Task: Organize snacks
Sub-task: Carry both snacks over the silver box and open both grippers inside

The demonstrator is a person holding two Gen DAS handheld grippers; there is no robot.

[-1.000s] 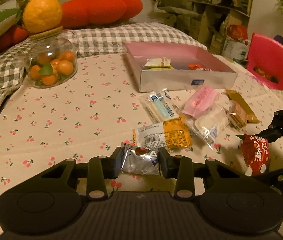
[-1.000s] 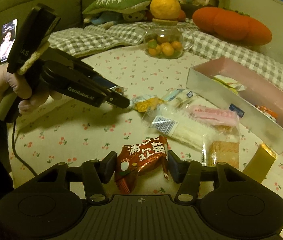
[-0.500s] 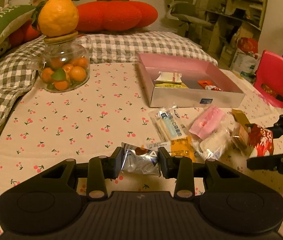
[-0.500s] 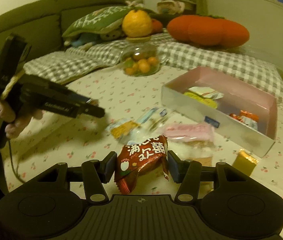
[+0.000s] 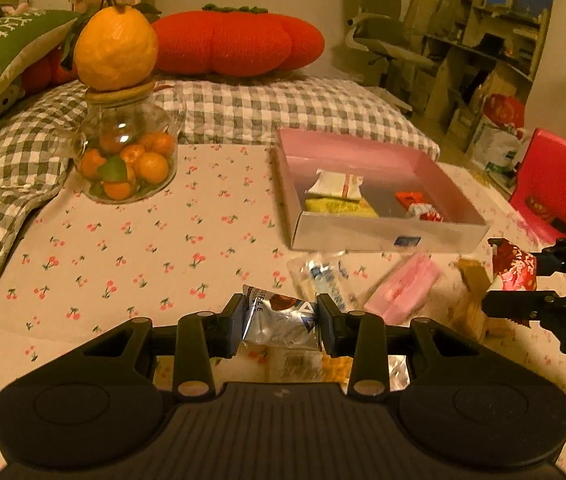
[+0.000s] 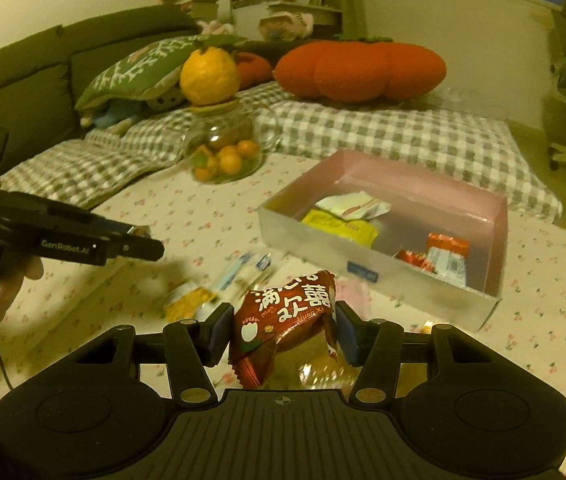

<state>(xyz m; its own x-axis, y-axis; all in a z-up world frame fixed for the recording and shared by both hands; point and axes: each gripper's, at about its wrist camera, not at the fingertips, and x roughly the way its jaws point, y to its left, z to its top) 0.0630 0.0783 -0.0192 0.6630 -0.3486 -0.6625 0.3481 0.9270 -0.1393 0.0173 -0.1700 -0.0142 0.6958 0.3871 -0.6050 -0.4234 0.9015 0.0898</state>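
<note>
Holding: left gripper (image 5: 279, 322) clenched on a silver packet (image 5: 279, 320), pads pressing both its sides, lifted above the cloth (image 5: 123, 248).
Right gripper (image 6: 283, 330): jaws clenched on a red packet (image 6: 287, 320) with white characters, held off the cloth, near the box's front wall.
Box (image 6: 363, 256): pink inside, silver outside, on the cloth ahead of both grippers; holds a yellow packet (image 6: 343, 226), a white one (image 6: 357, 205) and red ones (image 6: 439, 256).
Loose snacks: pink packet (image 5: 403, 288), clear packet (image 5: 323, 280), orange-and-white packet (image 6: 191, 300), all lying in front of the box, blurred.
Jar (image 5: 127, 156): glass, with small oranges inside, a large yellow fruit (image 5: 115, 54) on its lid.
</note>
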